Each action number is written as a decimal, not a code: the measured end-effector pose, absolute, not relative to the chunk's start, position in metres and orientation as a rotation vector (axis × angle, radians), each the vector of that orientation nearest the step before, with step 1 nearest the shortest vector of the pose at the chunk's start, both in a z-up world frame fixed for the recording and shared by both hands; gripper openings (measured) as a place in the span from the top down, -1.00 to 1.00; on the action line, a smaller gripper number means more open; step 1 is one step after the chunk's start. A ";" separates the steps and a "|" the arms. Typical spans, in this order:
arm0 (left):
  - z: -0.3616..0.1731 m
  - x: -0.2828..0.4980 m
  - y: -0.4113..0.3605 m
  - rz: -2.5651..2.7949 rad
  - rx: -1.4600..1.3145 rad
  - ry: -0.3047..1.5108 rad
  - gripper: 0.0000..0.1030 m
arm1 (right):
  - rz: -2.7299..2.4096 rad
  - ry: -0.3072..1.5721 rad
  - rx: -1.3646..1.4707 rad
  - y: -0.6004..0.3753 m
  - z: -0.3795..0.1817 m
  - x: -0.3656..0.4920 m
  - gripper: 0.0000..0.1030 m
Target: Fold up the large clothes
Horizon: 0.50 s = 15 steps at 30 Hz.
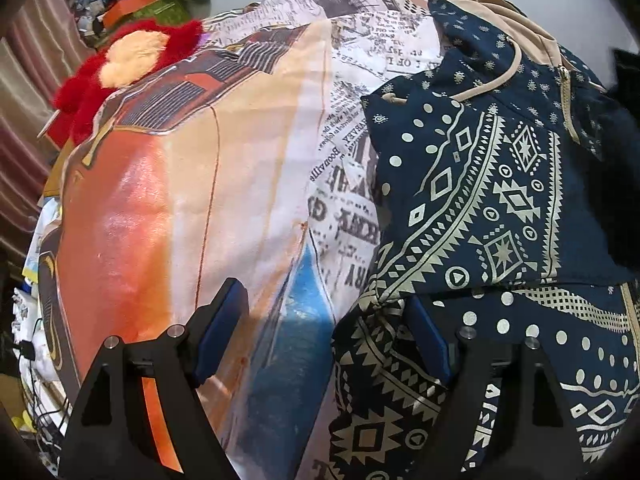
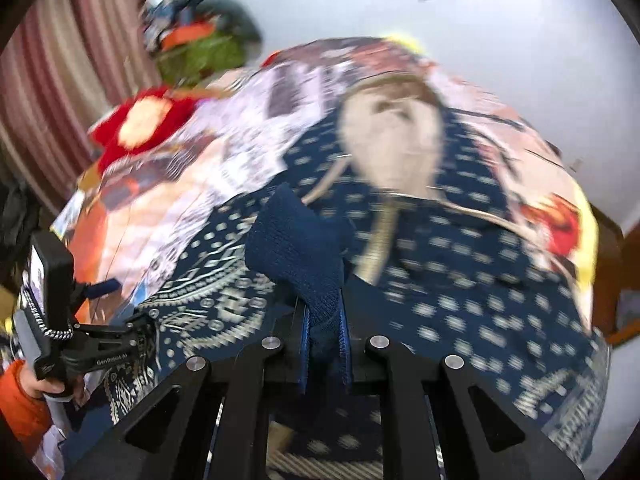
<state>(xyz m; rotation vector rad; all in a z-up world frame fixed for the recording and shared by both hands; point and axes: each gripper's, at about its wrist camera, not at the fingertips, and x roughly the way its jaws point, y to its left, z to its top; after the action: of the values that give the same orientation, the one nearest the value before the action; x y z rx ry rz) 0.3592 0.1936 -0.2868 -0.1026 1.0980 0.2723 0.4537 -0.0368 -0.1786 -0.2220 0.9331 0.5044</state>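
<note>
One navy hooded sweatshirt with cream bandana print (image 1: 500, 200) lies on a bed under a newspaper-and-car printed sheet (image 1: 240, 160), beside one red plush toy (image 1: 132, 64), striped curtains (image 2: 60, 100) and a white wall (image 2: 520, 40). The right gripper (image 2: 324, 340) is clamped on the sweatshirt's knit cuff (image 2: 304, 248). The left gripper (image 1: 328, 336) is spread wide at the garment's edge.

Left claw (image 1: 328, 332): jaws spread wide, nothing between the pads. Right claw (image 2: 325, 344): jaws closed, gripping a fold of knit fabric

"GenRobot.AI" is printed in white on the left gripper (image 2: 110, 354). Mirrored newspaper print, with "Boonville" legible, is seen on the bedsheet (image 1: 352, 92).
</note>
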 end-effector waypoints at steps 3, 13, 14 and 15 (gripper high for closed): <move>-0.284 0.353 0.187 0.292 -0.097 1.101 -0.57 | 0.461 0.920 -0.179 -0.075 -0.167 0.450 0.81; -0.288 0.349 0.193 0.323 -0.102 1.131 -0.57 | 0.296 0.985 -0.103 -0.171 -0.183 0.449 0.81; -0.288 0.349 0.194 0.323 -0.107 1.133 -0.57 | 0.280 0.999 -0.087 -0.180 -0.188 0.449 0.81; -0.289 0.349 0.194 0.322 -0.109 1.134 -0.57 | 0.266 1.019 -0.071 -0.189 -0.195 0.449 0.81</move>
<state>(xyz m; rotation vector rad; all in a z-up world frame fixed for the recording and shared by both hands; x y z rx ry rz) 0.3487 0.1944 -0.2886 -0.1088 1.1337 0.3218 0.4490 -0.1891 -0.1945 -0.0706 1.0192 0.2660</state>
